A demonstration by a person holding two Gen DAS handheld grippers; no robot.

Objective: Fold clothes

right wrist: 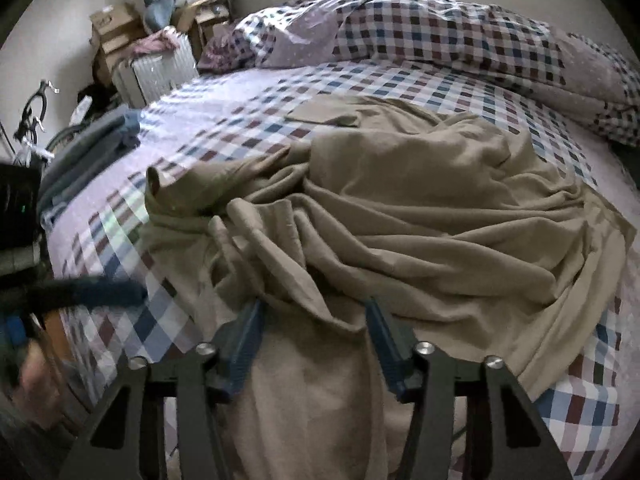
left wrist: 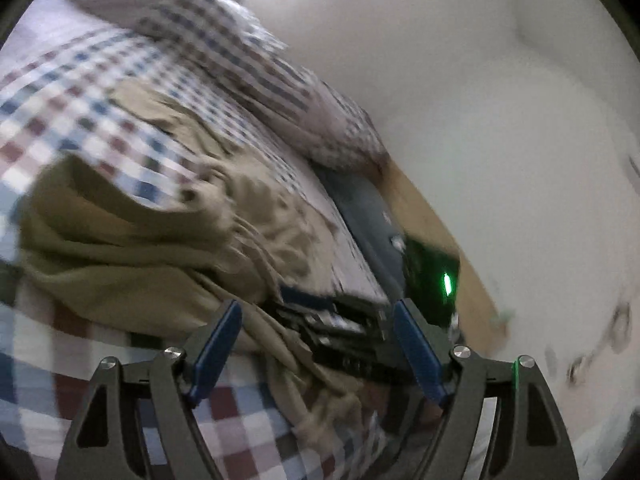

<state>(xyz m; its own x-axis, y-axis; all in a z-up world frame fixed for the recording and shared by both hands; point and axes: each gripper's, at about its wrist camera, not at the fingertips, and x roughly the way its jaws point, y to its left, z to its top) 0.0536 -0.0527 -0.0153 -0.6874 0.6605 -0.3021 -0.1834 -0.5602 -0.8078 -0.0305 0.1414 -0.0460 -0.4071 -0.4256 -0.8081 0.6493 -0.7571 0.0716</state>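
Lying crumpled across the checked bedsheet [right wrist: 224,120], the tan garment [right wrist: 420,208] spread from the middle of the bed to its near edge, where a hanging fold ran down between the fingers of the right gripper [right wrist: 314,320]. Those blue pads [right wrist: 246,340] stood on either side of the fold, apart, and whether they pressed the cloth I could not tell. At the far side lay a bunched checked duvet [right wrist: 440,28]; to the left, near the bed's edge, sat a stack of folded grey-blue clothes [right wrist: 92,140]. The left gripper [left wrist: 318,320] (its view badly blurred) had its jaws wide apart with nothing pinched, the tan garment [left wrist: 132,240] bunched just beyond its left pad [left wrist: 216,352]. A dark device with a green light [left wrist: 434,276] showed past its right pad
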